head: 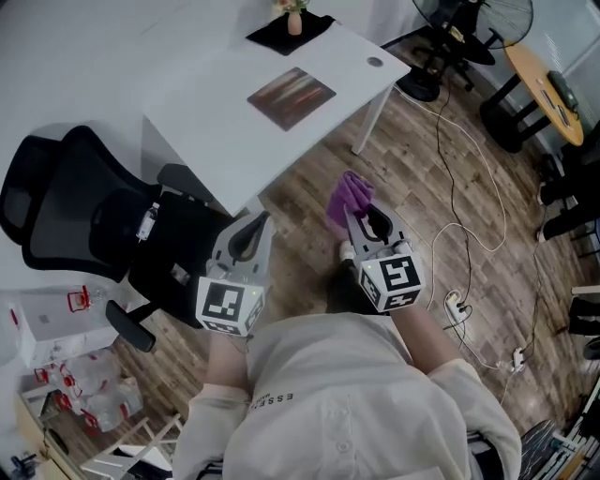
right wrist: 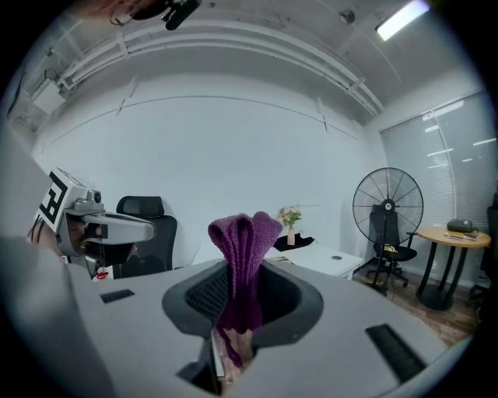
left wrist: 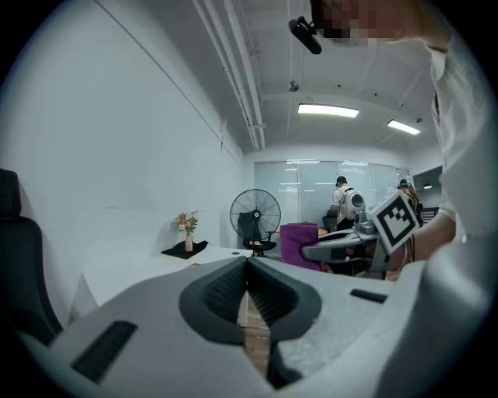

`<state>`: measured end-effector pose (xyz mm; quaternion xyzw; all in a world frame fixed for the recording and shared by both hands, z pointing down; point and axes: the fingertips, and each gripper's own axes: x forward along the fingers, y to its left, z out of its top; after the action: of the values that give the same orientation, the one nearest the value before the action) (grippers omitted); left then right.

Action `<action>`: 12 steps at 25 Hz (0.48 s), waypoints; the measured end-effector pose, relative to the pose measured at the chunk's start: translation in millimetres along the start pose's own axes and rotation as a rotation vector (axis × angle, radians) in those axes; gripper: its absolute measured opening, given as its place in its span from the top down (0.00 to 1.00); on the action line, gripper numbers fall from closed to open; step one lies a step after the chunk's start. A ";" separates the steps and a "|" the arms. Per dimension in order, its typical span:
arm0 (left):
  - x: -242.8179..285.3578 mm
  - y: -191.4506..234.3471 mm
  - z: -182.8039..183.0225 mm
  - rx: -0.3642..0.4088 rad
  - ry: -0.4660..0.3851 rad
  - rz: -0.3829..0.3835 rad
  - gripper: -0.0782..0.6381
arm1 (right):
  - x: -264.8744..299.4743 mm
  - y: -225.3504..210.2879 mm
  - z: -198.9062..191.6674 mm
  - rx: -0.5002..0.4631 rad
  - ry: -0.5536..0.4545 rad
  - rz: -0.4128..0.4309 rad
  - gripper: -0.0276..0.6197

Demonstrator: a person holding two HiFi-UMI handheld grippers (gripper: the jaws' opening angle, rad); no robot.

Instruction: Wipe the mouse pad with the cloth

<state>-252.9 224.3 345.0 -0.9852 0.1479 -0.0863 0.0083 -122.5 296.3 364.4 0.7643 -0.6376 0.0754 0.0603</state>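
A reddish-brown mouse pad (head: 292,97) lies flat on the white desk (head: 216,122), well ahead of both grippers. My right gripper (head: 353,212) is shut on a folded purple cloth (head: 348,198), which sticks up out of its jaws (right wrist: 243,260). My left gripper (head: 251,231) is shut with nothing in it, its jaws meeting (left wrist: 247,268). Both are held over the wooden floor, short of the desk's near corner. From the left gripper view the cloth (left wrist: 299,243) and the right gripper (left wrist: 342,247) show to the right.
A black office chair (head: 103,220) stands left of the left gripper. A vase of flowers (head: 294,17) on a black mat sits at the desk's far end. Cables and a power strip (head: 454,304) lie on the floor at right. A fan (right wrist: 387,204) and round table (head: 544,89) stand beyond.
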 end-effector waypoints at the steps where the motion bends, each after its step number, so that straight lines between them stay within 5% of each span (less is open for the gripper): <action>1: 16.7 2.3 3.9 -0.003 0.001 0.012 0.89 | 12.6 -15.7 5.0 0.000 0.001 0.013 0.82; 12: 176.1 40.5 27.6 -0.081 0.045 0.244 0.89 | 135.8 -163.9 22.1 0.001 0.097 0.228 0.82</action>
<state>-94.1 133.8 345.6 -0.9573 0.2700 -0.1005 -0.0244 63.4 190.5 369.4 0.6822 -0.7168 0.1188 0.0818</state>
